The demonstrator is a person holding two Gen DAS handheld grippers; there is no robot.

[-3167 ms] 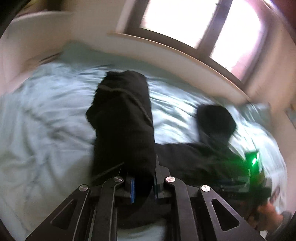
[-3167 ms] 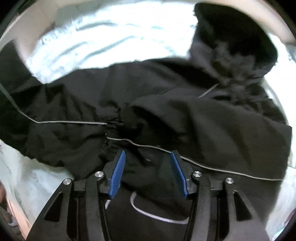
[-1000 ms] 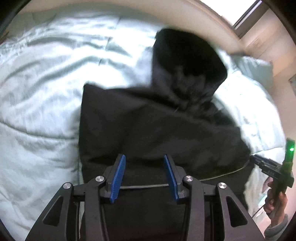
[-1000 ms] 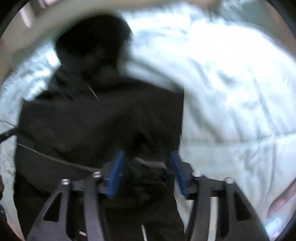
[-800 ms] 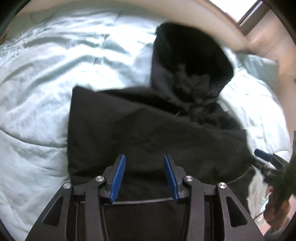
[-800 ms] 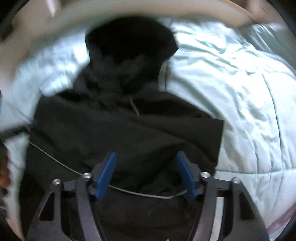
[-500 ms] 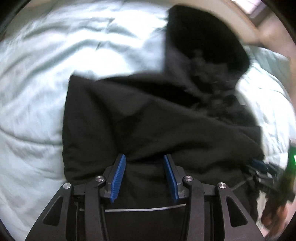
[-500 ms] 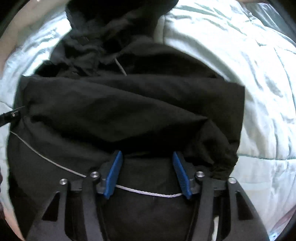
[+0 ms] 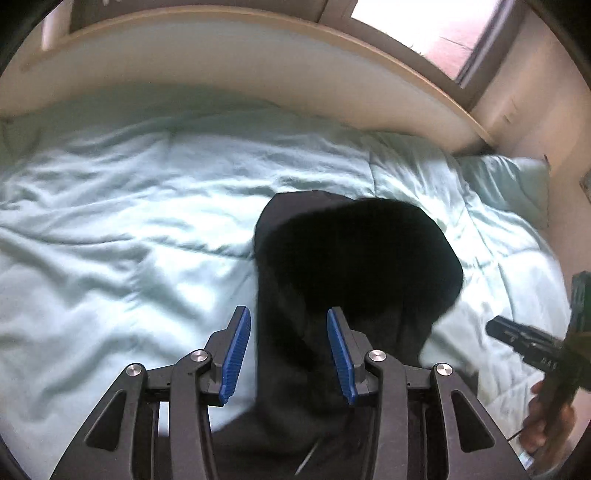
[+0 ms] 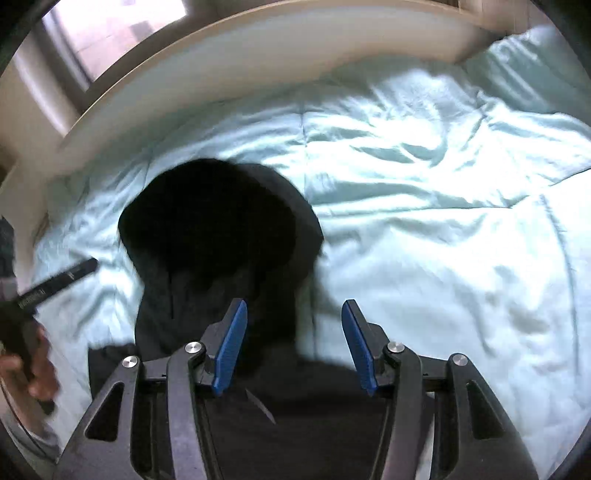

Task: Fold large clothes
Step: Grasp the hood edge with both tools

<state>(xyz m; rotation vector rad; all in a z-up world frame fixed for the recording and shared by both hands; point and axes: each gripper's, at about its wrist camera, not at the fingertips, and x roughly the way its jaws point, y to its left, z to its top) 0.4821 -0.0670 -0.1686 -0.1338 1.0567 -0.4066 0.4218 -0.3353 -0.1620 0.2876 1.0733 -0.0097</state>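
A black hooded garment (image 9: 354,266) lies on a pale green bed cover (image 9: 129,221), its hood pointing away from me. My left gripper (image 9: 284,350) is open and empty just above the hood's left edge. My right gripper (image 10: 295,339) is open and empty over the hood's right edge, and the garment (image 10: 218,236) shows in that view too. The right gripper also shows at the right of the left wrist view (image 9: 528,343), and the left gripper at the left of the right wrist view (image 10: 55,284). The garment's body is hidden below both grippers.
A wooden bed frame (image 9: 258,40) curves along the far side, with a window (image 9: 424,26) above it. A pale green pillow (image 9: 506,177) lies at the far right of the bed. The cover (image 10: 443,221) spreads wide on both sides of the garment.
Both grippers have moved forward over the garment toward its hood, which now fills the space in front of the jaws. The folded body has dropped out of view below.
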